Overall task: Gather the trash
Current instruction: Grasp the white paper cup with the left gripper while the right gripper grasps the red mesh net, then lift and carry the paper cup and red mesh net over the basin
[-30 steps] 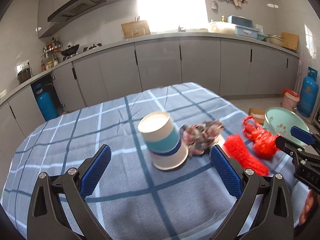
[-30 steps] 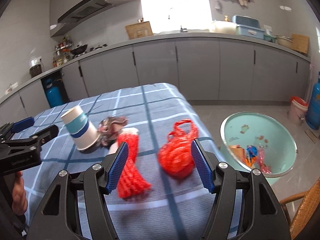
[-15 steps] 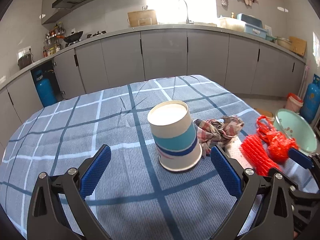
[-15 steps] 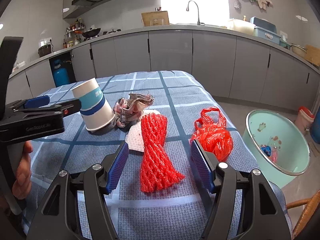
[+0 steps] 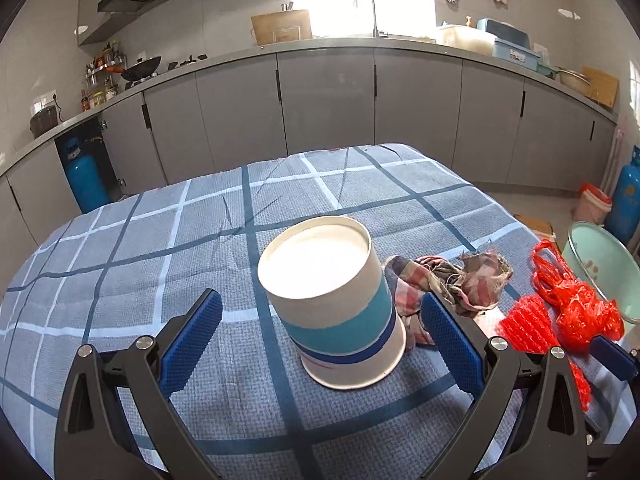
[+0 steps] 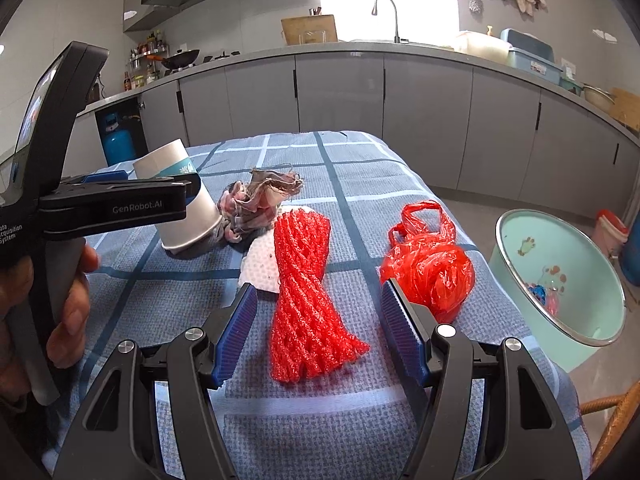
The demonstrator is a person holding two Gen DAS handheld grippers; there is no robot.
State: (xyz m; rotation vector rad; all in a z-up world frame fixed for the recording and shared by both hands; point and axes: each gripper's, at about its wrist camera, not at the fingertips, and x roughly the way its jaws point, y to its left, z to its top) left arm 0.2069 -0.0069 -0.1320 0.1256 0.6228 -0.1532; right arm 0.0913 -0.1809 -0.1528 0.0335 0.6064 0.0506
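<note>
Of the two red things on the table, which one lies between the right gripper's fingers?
The red foam net, long and meshed; the knotted red plastic bag lies outside them.

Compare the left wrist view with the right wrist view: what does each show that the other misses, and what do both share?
Left only: the upturned paper cup's white base, seen between the open left gripper.
Right only: the white napkin under the red foam net, scraps inside the green basin, and the hand holding the left gripper.
Both: cup, checked rag, net, red plastic bag, basin, plaid tablecloth.
</note>
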